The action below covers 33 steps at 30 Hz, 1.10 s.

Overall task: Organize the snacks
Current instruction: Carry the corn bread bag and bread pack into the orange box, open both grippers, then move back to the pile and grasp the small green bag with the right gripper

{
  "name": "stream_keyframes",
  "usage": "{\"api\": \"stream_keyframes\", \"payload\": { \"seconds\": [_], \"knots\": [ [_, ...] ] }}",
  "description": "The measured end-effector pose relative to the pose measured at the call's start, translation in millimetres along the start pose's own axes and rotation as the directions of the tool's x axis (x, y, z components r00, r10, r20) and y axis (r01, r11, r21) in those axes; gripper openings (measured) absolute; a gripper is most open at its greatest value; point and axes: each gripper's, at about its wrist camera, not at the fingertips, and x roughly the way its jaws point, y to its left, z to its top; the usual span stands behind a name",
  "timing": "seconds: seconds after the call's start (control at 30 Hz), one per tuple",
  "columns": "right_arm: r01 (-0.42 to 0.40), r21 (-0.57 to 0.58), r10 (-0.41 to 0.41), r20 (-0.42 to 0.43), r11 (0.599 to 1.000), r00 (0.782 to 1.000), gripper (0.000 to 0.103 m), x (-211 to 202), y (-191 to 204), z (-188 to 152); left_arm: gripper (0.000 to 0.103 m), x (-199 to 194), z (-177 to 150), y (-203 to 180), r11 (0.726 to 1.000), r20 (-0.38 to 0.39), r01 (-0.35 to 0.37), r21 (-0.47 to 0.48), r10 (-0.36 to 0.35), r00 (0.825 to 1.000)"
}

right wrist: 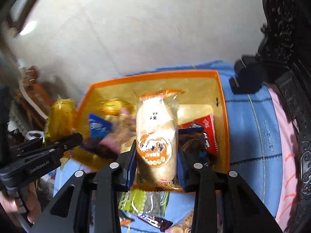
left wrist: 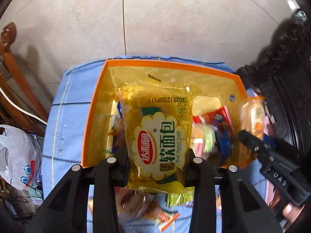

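Left wrist | yellow bread packet [left wrist: 158,136] gripped | orange box [left wrist: 93,116] crowded | loose snacks [left wrist: 175,198] near

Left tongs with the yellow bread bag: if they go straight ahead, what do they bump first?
Probably the orange box: the bread bag in the left tongs would meet the snacks inside it, though depth is unclear.
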Motion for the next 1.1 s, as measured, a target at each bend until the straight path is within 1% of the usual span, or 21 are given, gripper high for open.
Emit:
{"api": "stream_keyframes", "payload": {
  "seconds": [0.03, 0.07, 0.1, 0.13, 0.17, 0.2, 0.23, 0.3, 0.37, 0.4, 0.5, 0.57, 0.67, 0.77, 0.83, 0.9, 0.97, 1.03, 1.1],
  "knots": [
    [-0.007, 0.018, 0.007, 0.014, 1.000, 1.000, 0.042, 4, -1, 4, 0.038, 8, 6, -1, 1.000, -0.012, 0.010, -0.014, -0.010, 1.000],
    [-0.007, 0.026, 0.006, 0.028, 1.000, 1.000, 0.061, 8, -1, 7, 0.052, 18, 13, -1, 0.999, -0.023, 0.025, -0.031, -0.026, 0.999],
    [0.010, 0.044, -0.011, 0.041, 0.999, 0.999, 0.072, 13, -1, 9, 0.082, 22, 15, -1, 0.999, -0.025, 0.029, -0.039, -0.030, 0.999],
    [0.014, 0.071, -0.017, 0.054, 0.997, 0.998, 0.081, 13, -3, 10, 0.090, 26, 17, -1, 0.999, -0.005, -0.005, -0.044, 0.005, 1.000],
    [0.004, 0.099, -0.009, 0.059, 0.995, 0.998, 0.082, 13, -5, 11, 0.098, 27, 17, -1, 0.998, 0.017, -0.056, -0.042, 0.057, 0.998],
    [-0.023, 0.117, 0.018, 0.051, 0.993, 0.999, 0.082, 12, -8, 10, 0.098, 26, 13, -1, 0.998, 0.030, -0.063, -0.029, 0.064, 0.998],
    [-0.031, 0.121, 0.024, 0.055, 0.992, 0.998, 0.082, 11, -10, 7, 0.098, 26, 10, -4, 0.999, 0.028, -0.051, -0.018, 0.052, 0.998],
    [-0.011, 0.099, 0.004, 0.064, 0.995, 0.998, 0.082, 6, -12, -1, 0.098, 27, 3, -4, 0.999, 0.002, -0.042, -0.008, 0.042, 0.999],
    [-0.018, 0.085, 0.013, 0.059, 0.996, 0.998, 0.082, -2, -13, -14, 0.098, 29, -8, -2, 0.998, -0.033, -0.061, -0.001, 0.061, 0.998],
    [-0.024, 0.086, 0.019, 0.062, 0.996, 0.998, 0.082, -7, -15, -21, 0.098, 27, -15, -1, 0.998, -0.034, -0.066, 0.001, 0.066, 0.997],
    [-0.022, 0.065, 0.017, 0.071, 0.998, 0.997, 0.089, -26, -20, -49, 0.098, 15, -47, 7, 0.998, -0.022, -0.061, 0.014, 0.062, 0.998],
    [-0.019, 0.043, 0.017, 0.060, 0.999, 0.998, 0.090, -36, -24, -73, 0.098, 11, -74, 12, 0.996, -0.039, -0.086, 0.030, 0.087, 0.995],
    [-0.008, 0.039, 0.008, 0.000, 0.999, 1.000, 0.090, -42, -32, -108, 0.098, 3, -110, 14, 0.992, -0.062, -0.103, 0.073, 0.108, 0.992],
    [-0.004, 0.047, 0.008, -0.074, 0.999, 0.997, 0.090, -42, -38, -141, 0.098, -2, -143, 16, 0.987, -0.093, -0.117, 0.107, 0.127, 0.987],
    [-0.020, 0.058, 0.026, -0.120, 0.998, 0.992, 0.093, -40, -40, -163, 0.098, -6, -165, 17, 0.981, -0.104, -0.140, 0.135, 0.154, 0.983],
    [-0.038, 0.066, 0.048, -0.159, 0.997, 0.986, 0.093, -38, -37, -183, 0.098, -8, -189, 15, 0.974, -0.119, -0.142, 0.175, 0.164, 0.979],
    [-0.078, 0.061, 0.089, -0.216, 0.995, 0.972, 0.093, -35, -30, -206, 0.099, -4, -206, 14, 0.966, -0.143, -0.141, 0.215, 0.174, 0.974],
    [-0.093, 0.026, 0.097, -0.253, 0.995, 0.963, 0.093, -35, -20, -228, 0.098, -1, -219, 15, 0.962, -0.168, -0.153, 0.225, 0.193, 0.967],
    [-0.106, 0.013, 0.106, -0.279, 0.994, 0.954, 0.093, -35, -14, -241, 0.098, 2, -229, 16, 0.966, -0.201, -0.146, 0.213, 0.190, 0.961]
  ]
}}
